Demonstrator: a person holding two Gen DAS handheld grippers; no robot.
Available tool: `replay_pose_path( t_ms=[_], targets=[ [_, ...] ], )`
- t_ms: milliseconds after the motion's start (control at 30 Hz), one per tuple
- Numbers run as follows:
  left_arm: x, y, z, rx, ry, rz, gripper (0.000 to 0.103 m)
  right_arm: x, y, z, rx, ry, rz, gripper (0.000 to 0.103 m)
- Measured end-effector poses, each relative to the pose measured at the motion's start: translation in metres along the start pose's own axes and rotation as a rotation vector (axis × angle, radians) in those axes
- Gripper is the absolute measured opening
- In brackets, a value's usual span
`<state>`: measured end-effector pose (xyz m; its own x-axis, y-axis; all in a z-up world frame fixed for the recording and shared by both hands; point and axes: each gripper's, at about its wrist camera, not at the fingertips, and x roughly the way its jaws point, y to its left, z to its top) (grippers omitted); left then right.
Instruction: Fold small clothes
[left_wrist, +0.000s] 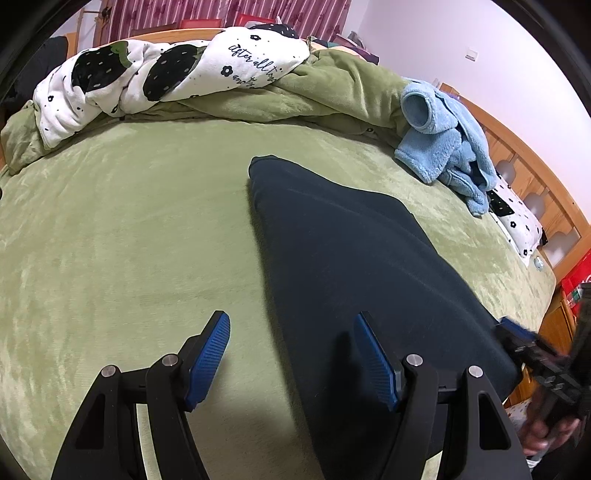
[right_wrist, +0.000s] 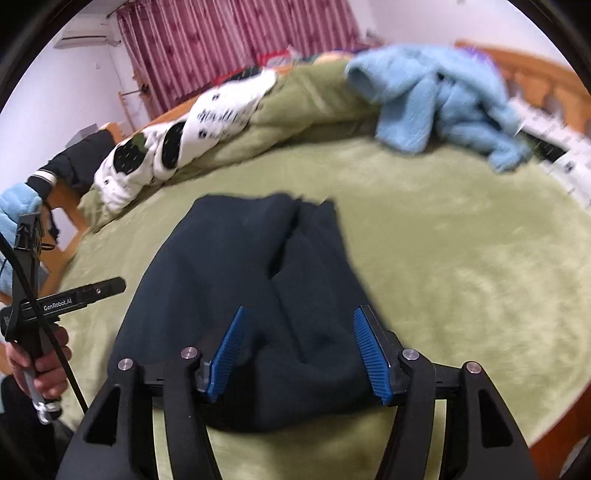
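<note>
Two tongs stand wide, empty: left tongs (left_wrist: 291, 356) astride the dark garment's (left_wrist: 354, 251) edge, right tongs (right_wrist: 297, 352) over it, on the bed (left_wrist: 122, 221).

Right wrist view: far half of the bed smeared by motion blur. The blue fleece garment (right_wrist: 436, 96) has no sharp outline, and the print on the white blanket (right_wrist: 207, 122) is unreadable. My left hand (right_wrist: 40, 365) is partly cut by the left edge; the sleeve above it is too blurred to read.

Left wrist view: near end of the dark trousers (left_wrist: 354, 258) is hidden behind my left gripper (left_wrist: 291, 358). My right gripper (left_wrist: 546, 365) is cut by the right edge and blurred; I cannot tell there how its jaws stand. Script on the blanket is only partly legible.
</note>
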<state>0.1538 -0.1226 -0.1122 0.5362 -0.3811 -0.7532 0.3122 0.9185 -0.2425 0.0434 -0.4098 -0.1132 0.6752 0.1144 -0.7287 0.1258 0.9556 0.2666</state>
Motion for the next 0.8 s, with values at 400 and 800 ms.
replay_pose_path(
  t_ms=[400,800],
  targets=[
    [0.008,-0.001,0.005,-0.012,0.007,0.019,0.068,0.034,0.013,0.001,-0.114,0.014,-0.010,0.003],
    [0.021,-0.011,0.003,0.009,0.028,-0.024,0.068,0.017,-0.037,0.020,-0.030,-0.031,-0.131,0.002]
  ],
)
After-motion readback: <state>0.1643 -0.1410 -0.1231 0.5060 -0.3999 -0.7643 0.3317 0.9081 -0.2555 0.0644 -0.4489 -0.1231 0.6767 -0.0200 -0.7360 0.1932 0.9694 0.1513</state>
